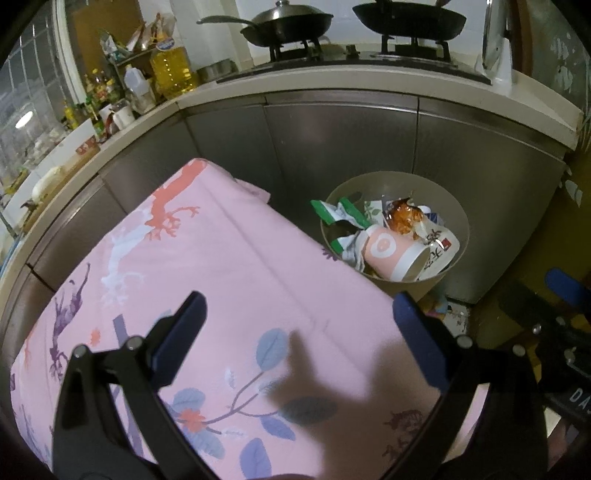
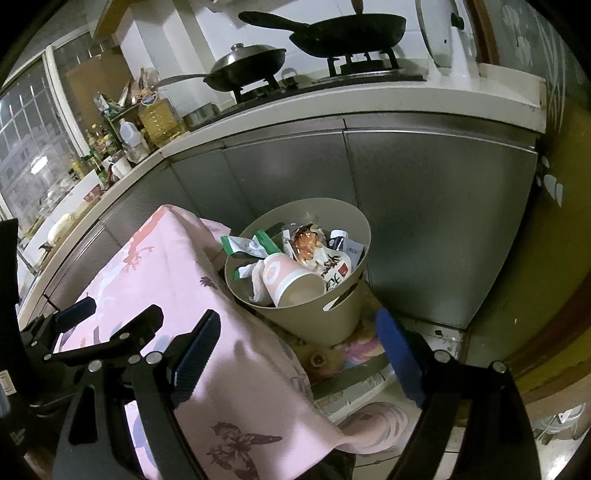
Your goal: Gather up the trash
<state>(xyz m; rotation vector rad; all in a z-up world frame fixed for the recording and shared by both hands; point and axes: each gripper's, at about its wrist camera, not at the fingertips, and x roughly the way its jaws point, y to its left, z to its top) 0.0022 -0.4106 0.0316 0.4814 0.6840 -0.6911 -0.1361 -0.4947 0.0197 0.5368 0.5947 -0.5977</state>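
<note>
Beside the table at two o'clock, the bin [image 1: 394, 236] already holds a cup [image 1: 391, 256] and wrappers [image 1: 341, 218], the cloth [image 1: 221, 277] looks cleared, and both left gripper [image 1: 299, 339] and right gripper [image 2: 295, 354] hang released, grasping nothing.

Beige bin [image 2: 334, 321] on floor holds tipped pink cup [image 2: 284, 282], crumpled wrappers [image 2: 245, 247].

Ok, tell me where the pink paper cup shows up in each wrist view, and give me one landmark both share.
Left wrist view: the pink paper cup lies on its side in the beige trash bin, right of centre.
Right wrist view: the cup lies in the bin, at centre.
Shared landmark: the lidded wok on the stove.
</note>
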